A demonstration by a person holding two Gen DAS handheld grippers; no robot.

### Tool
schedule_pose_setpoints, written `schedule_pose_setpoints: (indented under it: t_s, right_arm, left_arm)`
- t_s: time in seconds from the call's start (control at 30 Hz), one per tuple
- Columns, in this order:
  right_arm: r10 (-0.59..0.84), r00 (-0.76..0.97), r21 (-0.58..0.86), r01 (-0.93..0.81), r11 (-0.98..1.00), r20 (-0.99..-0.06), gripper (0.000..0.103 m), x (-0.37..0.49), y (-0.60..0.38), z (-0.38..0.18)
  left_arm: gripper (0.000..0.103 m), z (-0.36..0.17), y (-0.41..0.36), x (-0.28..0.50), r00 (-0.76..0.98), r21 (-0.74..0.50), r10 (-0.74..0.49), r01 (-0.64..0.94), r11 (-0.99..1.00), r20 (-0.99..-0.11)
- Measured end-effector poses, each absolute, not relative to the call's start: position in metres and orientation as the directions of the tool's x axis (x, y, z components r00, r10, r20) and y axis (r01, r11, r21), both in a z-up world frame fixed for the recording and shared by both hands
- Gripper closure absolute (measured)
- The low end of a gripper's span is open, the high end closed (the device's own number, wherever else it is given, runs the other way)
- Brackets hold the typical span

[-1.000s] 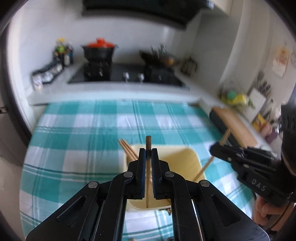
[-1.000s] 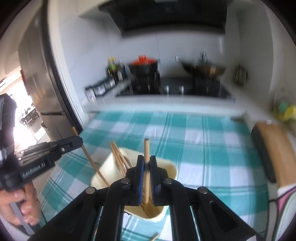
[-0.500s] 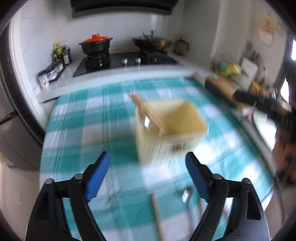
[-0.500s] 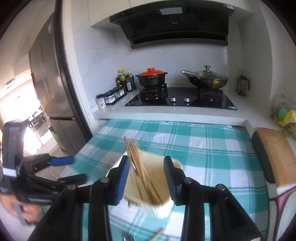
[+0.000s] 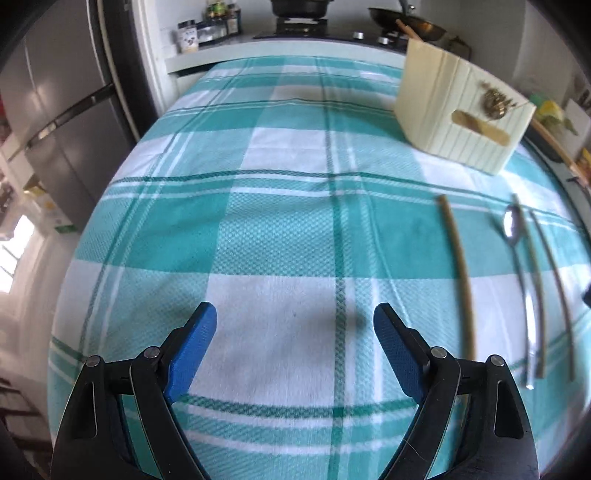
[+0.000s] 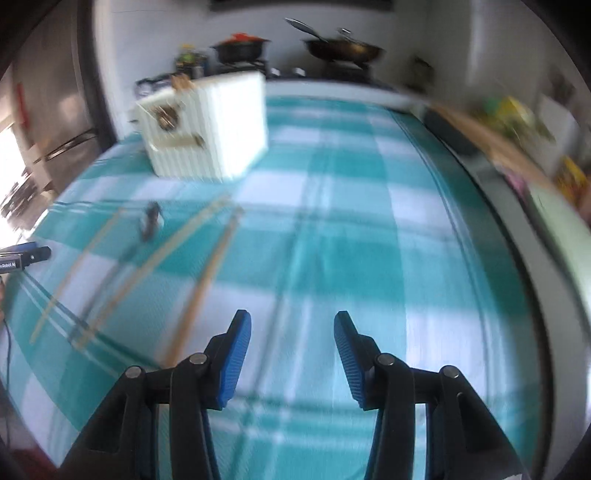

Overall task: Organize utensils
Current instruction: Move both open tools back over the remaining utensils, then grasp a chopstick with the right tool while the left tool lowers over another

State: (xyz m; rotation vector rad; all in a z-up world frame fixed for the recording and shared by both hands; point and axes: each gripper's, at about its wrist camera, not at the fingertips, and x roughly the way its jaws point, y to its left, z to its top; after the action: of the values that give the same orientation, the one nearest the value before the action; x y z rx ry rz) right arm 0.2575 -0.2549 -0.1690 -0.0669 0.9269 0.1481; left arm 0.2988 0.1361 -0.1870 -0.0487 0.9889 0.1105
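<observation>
A cream ribbed utensil holder stands on the teal checked cloth, with chopstick ends poking out of its top. To the right of my left gripper, loose on the cloth, lie one chopstick, a metal spoon and two more chopsticks. That gripper is wide open over bare cloth. The right gripper hangs low over the cloth, its jaws opening with nothing between them. A chopstick lies just to its left, with the spoon and the holder farther off.
A stove with a red-lidded pot and a wok stands behind the table. A wooden cutting board runs along the right edge. A steel fridge stands at the left. The left gripper's tip shows at the right wrist view's left edge.
Each gripper held a chopstick over the holder, then opened and let it go. Both have since dropped down and back to the cloth near the loose utensils.
</observation>
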Motion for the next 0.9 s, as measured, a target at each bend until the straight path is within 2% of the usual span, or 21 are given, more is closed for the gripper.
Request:
schedule_pose_setpoints:
  t_s: [0.2,0.4,0.67,0.9]
  right_arm:
    - [0.080,0.615,0.019,-0.104,0.994,-0.784,0.055,0.237,-0.263,-0.184]
    - [0.046,0.632,-0.019,-0.095,0.995,-0.773,0.054,0.243,-0.257,-0.187]
    - [0.039,0.634,-0.025,-0.091,0.996,-0.773,0.053,0.244,-0.256,-0.187]
    - [0.038,0.634,-0.026,-0.091,0.996,-0.772,0.053,0.245,-0.256,-0.187]
  left_arm:
    - [0.015,-0.193,0.131,0.309,0.581,0.059,0.125,-0.132,0.990,-0.804]
    - [0.009,-0.194,0.131,0.307,0.594,0.082,0.161,-0.158,0.984,-0.788]
    - [0.002,-0.199,0.146,0.311,0.576,0.011,0.117,-0.184,0.983,-0.809]
    - [0.001,-0.200,0.146,0.311,0.573,0.002,0.111,-0.188,0.982,-0.812]
